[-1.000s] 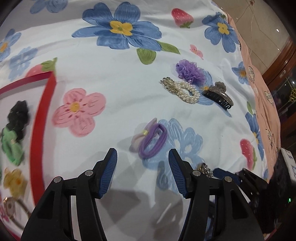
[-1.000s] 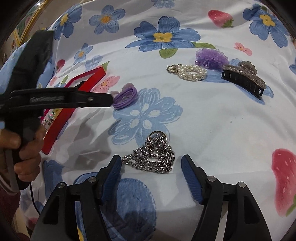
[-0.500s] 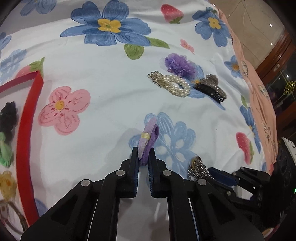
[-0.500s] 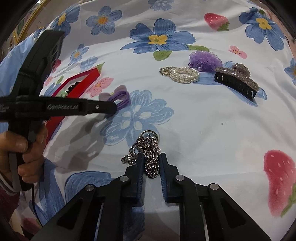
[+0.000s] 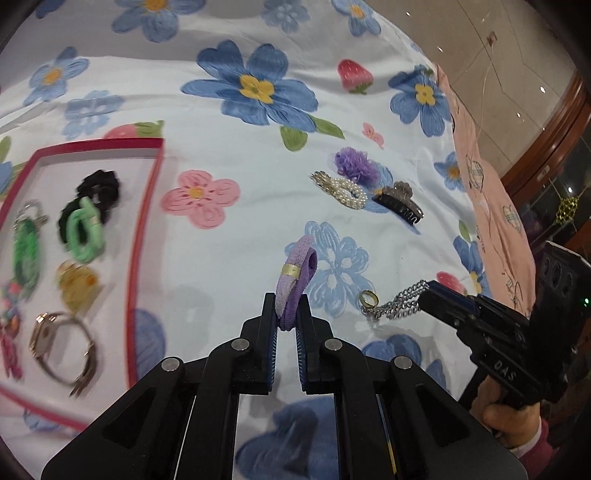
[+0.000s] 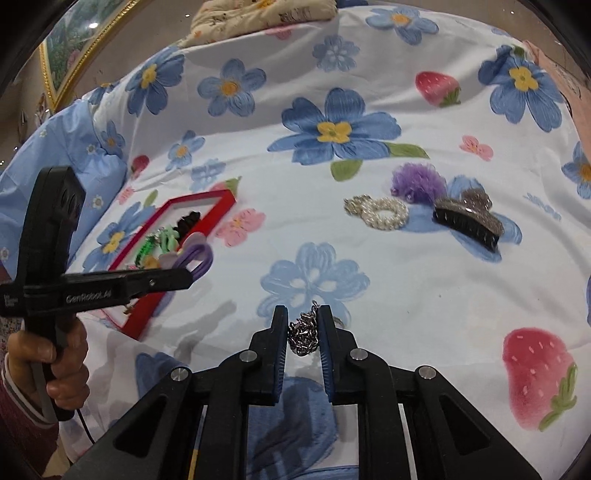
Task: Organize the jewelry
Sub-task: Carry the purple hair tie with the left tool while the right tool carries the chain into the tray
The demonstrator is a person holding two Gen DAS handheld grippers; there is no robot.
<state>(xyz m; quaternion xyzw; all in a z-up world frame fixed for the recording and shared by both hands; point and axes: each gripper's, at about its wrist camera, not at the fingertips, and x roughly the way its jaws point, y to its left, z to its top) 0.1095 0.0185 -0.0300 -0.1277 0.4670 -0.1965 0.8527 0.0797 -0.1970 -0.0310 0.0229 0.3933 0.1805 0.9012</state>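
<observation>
My left gripper (image 5: 287, 314) is shut on a purple hair tie (image 5: 297, 273) and holds it above the floral sheet; it also shows in the right wrist view (image 6: 194, 258). My right gripper (image 6: 303, 325) is shut on a silver chain (image 6: 304, 332), lifted off the sheet; the chain with its gold ring shows in the left wrist view (image 5: 395, 302). A red-rimmed tray (image 5: 146, 229) at the left holds several hair ties, a watch and other pieces. A pearl bracelet (image 5: 345, 190), purple flower scrunchie (image 5: 352, 164) and black claw clip (image 5: 399, 205) lie on the sheet.
The floral bed sheet (image 6: 332, 236) covers the whole surface. A pink cloth (image 5: 491, 192) hangs at the right edge. A folded blanket (image 6: 266, 14) and a gold picture frame (image 6: 70, 55) are at the far side.
Both grippers, shut on their items half a second ago, have lifted them off the sheet. The left gripper has pulled back, bringing the tray into fuller view.
</observation>
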